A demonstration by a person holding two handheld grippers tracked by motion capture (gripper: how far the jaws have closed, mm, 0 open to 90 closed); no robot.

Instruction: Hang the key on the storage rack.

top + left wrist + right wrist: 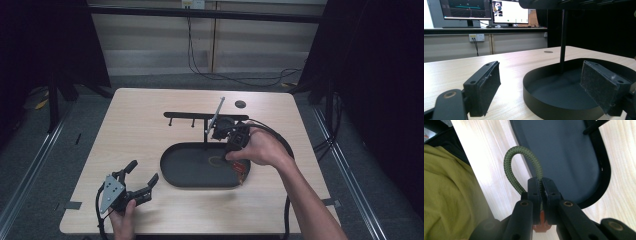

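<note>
Nearest the camera, at the front left corner of the tabletop (pixel 150 100), the left gripper (pixel 142 184) rests low in the person's hand with its jaws spread wide and nothing between them; in the left gripper view its two pads (pixel 487 85) frame bare wood and the near wall of the black oval tray (pixel 544 100). Moving right, that tray sits at the middle of the tabletop, toward the front edge, and a thin black post (pixel 563 37) rises from its far side to a crossbar with short pegs (pixel 200 116). At the tray's right end the right gripper (pixel 235 157) points downward, jaws clamped tight on a green braided cord loop (pixel 520 165); the loop stands out beyond the pinched jaws, and a small orange piece (pixel 540 226) shows below them. Whether the cord is clear of the tray floor cannot be told. Judged step: the loop has been picked up from the tray's right end and is held for carrying. The next move likely calls for raising it to the crossbar and hooking the open loop over a peg, keeping the grip firm until it seats.
</note>
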